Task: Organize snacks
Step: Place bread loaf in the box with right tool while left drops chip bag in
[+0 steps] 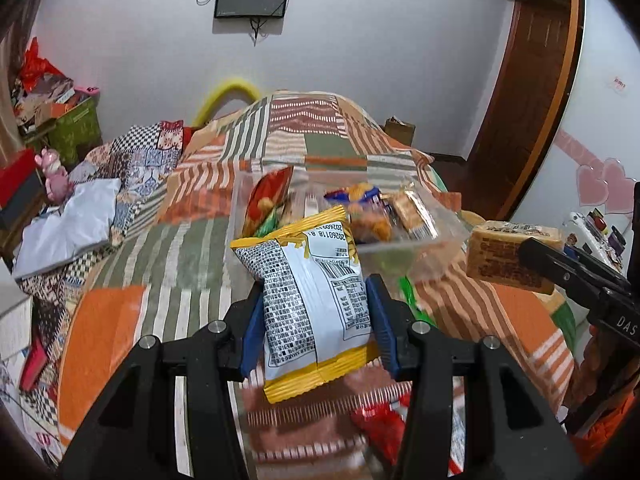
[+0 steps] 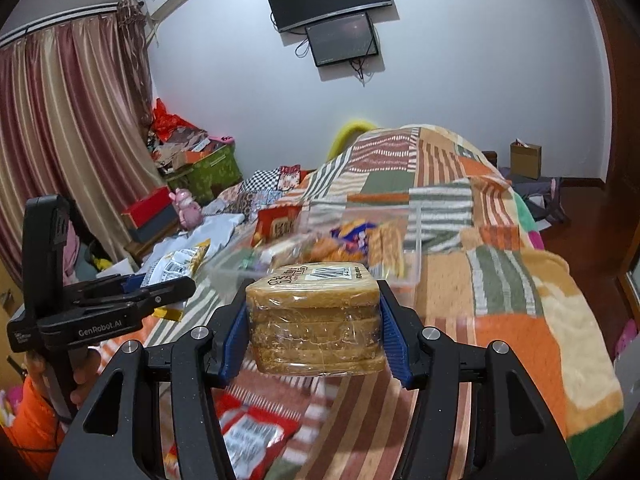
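My left gripper [image 1: 318, 304] is shut on a yellow and white snack bag [image 1: 312, 292] and holds it above the bed, just in front of a clear plastic bin [image 1: 436, 248]. The bin holds several snack packs. My right gripper [image 2: 316, 320] is shut on a brown wrapped cracker pack [image 2: 316, 320], also in front of the bin [image 2: 412, 256]. The cracker pack shows at the right of the left wrist view [image 1: 508, 254]. The left gripper with its bag [image 2: 180, 264] shows at the left of the right wrist view.
A striped orange and green blanket [image 1: 168, 264] covers the bed. A red snack bag [image 2: 248, 436] lies on it below my grippers. A white cloth [image 1: 72, 228], boxes and a pink toy [image 1: 54, 176] crowd the left side. A wooden door [image 1: 528, 92] stands at the right.
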A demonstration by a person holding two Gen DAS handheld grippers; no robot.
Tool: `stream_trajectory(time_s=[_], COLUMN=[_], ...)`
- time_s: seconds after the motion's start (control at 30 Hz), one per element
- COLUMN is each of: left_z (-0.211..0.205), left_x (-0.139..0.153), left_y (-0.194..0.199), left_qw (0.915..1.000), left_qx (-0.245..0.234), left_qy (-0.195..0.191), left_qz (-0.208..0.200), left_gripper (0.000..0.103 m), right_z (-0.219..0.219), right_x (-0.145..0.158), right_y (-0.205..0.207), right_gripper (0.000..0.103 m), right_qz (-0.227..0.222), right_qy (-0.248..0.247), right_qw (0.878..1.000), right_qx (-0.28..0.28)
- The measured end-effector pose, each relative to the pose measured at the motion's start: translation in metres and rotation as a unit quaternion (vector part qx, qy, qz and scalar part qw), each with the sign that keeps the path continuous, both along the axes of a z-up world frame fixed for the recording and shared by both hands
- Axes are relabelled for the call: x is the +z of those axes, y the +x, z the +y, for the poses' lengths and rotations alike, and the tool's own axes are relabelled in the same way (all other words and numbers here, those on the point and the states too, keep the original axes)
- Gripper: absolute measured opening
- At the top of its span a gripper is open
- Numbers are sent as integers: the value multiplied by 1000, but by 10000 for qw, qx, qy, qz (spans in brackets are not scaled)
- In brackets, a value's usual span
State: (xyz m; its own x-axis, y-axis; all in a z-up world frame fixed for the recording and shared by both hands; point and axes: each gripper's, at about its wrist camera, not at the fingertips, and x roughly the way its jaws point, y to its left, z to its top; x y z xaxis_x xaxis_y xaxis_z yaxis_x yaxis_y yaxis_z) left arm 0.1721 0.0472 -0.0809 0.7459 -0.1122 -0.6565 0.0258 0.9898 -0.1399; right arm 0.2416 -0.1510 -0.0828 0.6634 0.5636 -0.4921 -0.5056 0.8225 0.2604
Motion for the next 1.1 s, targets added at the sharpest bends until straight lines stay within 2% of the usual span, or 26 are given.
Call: stream_trajectory(time_s=[0.33, 0.6, 0.9, 1.1], left_z=[10, 21, 24, 23], left_x=[-14, -30, -43, -47], left_y=[65, 105, 119, 118], left_qw=[9996, 9987, 9982, 9982], left_qx=[136, 256, 283, 131], left_qy=[217, 271, 300, 284], left_qz=[149, 347, 424, 504], left_gripper=[47, 47, 47, 47], right_z=[13, 36, 60, 63], right_x=[0, 1, -22, -31], right_y=[45, 80, 110, 112], right_gripper=[54, 54, 54, 54], right_qz=[43, -19, 161, 268], right_qy=[0, -255, -588, -833], right_qw=[9999, 9996, 9980, 9960], right_qx=[-121, -122, -163, -187])
